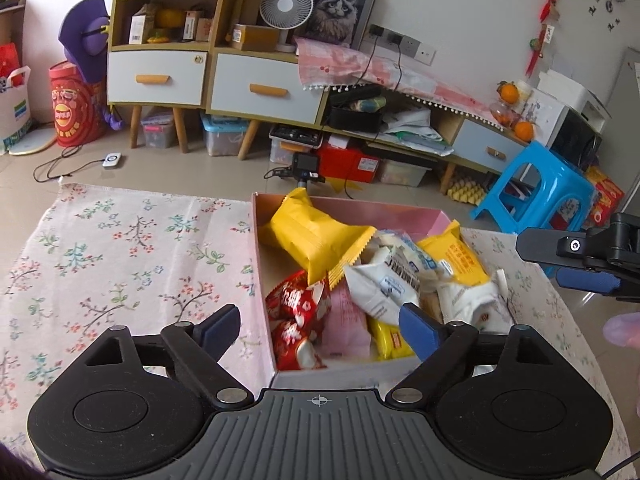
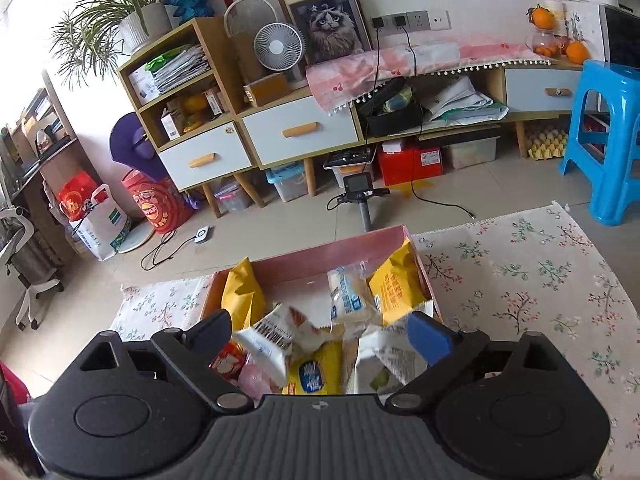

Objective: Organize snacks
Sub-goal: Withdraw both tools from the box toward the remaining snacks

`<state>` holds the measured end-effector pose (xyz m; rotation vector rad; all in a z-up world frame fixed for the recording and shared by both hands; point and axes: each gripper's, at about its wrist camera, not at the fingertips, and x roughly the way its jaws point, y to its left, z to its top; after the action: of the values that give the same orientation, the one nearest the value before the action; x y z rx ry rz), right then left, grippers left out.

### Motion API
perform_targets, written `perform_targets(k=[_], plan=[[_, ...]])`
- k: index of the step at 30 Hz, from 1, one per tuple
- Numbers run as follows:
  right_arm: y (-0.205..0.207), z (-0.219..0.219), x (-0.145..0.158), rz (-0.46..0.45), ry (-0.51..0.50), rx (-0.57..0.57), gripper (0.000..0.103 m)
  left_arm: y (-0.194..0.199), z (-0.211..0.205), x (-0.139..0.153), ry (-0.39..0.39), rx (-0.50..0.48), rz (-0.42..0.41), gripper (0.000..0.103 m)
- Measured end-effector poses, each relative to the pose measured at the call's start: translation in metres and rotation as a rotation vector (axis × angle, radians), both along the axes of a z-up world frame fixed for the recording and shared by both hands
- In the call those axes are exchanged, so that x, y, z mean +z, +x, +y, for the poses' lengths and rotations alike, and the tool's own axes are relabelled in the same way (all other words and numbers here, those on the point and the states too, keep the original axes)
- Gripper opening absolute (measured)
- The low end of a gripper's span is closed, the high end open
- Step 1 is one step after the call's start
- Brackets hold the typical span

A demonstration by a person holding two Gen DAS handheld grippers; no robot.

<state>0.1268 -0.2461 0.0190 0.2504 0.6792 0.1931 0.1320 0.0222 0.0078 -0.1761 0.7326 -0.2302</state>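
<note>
A pink cardboard box [image 1: 260, 264] sits on the floral tablecloth [image 1: 120, 248] and holds several snack packs: a large yellow bag [image 1: 316, 236], red packs [image 1: 296, 304], white packs [image 1: 384, 280], a pink pack [image 1: 346, 320]. My left gripper [image 1: 320, 326] is open and empty, hovering above the box's near end. My right gripper [image 2: 320, 330] is open and empty above the same box [image 2: 352, 248], over white packs [image 2: 268, 340] and yellow packs [image 2: 394, 284]. The right gripper also shows in the left wrist view [image 1: 576, 260], right of the box.
The tablecloth [image 2: 520, 280] spreads on both sides of the box. Beyond the table edge stand a camera on a pole [image 1: 306, 166], a blue plastic stool [image 1: 536, 196], a low cabinet with drawers [image 1: 256, 88] and floor clutter.
</note>
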Motion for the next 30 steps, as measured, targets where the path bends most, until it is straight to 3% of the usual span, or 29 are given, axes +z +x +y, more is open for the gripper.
perform_targets(k=[10, 22, 30], plan=[[-0.033, 0.001, -0.004, -0.021, -0.064, 0.013, 0.090, -0.036, 0.019, -0.004, 0.047, -0.036, 0.004, 0.094], [-0.064, 0.003, -0.033, -0.045, -0.115, 0.022, 0.092, -0.072, 0.031, -0.028, 0.121, -0.092, -0.001, 0.097], [-0.075, 0.013, -0.056, -0.077, -0.275, 0.068, 0.093, -0.082, 0.028, -0.045, 0.118, -0.135, -0.005, 0.097]])
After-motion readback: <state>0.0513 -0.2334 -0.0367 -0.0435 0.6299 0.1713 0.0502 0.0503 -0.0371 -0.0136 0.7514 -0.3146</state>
